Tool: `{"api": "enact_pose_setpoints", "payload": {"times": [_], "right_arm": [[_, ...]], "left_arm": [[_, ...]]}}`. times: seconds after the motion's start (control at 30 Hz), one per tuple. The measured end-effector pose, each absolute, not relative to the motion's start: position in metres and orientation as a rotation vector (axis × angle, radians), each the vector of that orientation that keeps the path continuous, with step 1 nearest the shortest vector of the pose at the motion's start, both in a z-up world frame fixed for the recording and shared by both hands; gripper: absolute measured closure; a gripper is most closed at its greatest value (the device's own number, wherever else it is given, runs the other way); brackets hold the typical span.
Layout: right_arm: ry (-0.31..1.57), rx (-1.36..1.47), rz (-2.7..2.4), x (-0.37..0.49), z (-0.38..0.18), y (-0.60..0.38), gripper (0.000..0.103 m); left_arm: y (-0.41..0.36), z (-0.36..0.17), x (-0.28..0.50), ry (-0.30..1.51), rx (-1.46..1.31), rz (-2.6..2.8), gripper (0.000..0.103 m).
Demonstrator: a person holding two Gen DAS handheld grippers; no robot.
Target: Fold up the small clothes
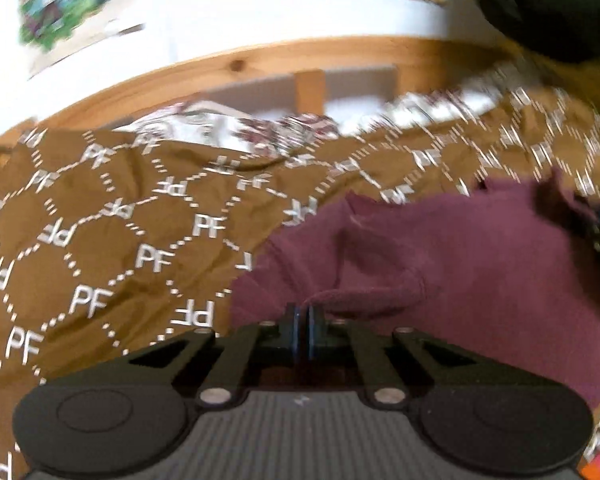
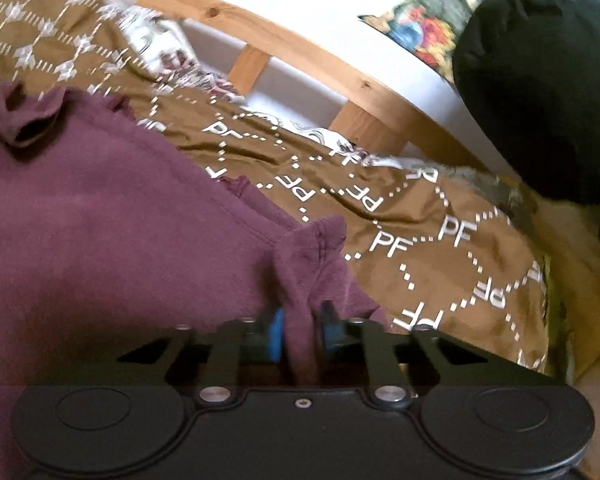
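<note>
Left claw (image 1: 305,316) pinches maroon garment (image 1: 460,264) edge | right claw (image 2: 302,330) clamps hem

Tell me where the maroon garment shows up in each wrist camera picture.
Left wrist: maroon garment fills the lower right, its edge at the left tool.
Right wrist: it fills the left and centre, a fold pinched in the right tool.
Shared landmark: the wooden bed rail.

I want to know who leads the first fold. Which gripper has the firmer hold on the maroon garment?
Right, probably. The right gripper pinches a thick bunch of the maroon garment between its pads; the left gripper looks shut on only a thin edge.
</note>
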State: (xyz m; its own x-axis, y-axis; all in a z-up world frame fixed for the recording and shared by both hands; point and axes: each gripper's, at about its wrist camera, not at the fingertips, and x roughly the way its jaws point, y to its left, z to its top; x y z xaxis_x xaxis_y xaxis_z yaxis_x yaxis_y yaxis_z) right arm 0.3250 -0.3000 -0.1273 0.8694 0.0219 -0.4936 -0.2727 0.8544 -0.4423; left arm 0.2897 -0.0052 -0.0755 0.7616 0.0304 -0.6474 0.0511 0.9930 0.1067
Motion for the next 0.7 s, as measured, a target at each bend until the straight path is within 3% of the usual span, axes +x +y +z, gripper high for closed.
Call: {"api": "enact_pose_setpoints", "payload": {"times": [0.23, 0.43, 0.57, 0.7], "right_arm": [[0.543, -0.229, 0.120, 0.335, -0.112, -0.331, 0.093], [0.556, -0.255, 0.123, 0.336, -0.116, -0.327, 0.092], [0.563, -0.261, 0.124, 0.335, -0.118, -0.328, 0.089], [0.561, -0.275, 0.115, 0.335, -0.119, -0.328, 0.082]], "left_arm": [[0.026, -0.075, 0.301, 0.748, -0.065, 0.104, 0.100], [0.055, -0.086, 0.311, 0.818, -0.259, 0.077, 0.099], [0.042, -0.083, 0.305, 0.776, -0.175, 0.043, 0.098], [0.022, -0.083, 0.301, 0.762, -0.062, 0.015, 0.084]]}}
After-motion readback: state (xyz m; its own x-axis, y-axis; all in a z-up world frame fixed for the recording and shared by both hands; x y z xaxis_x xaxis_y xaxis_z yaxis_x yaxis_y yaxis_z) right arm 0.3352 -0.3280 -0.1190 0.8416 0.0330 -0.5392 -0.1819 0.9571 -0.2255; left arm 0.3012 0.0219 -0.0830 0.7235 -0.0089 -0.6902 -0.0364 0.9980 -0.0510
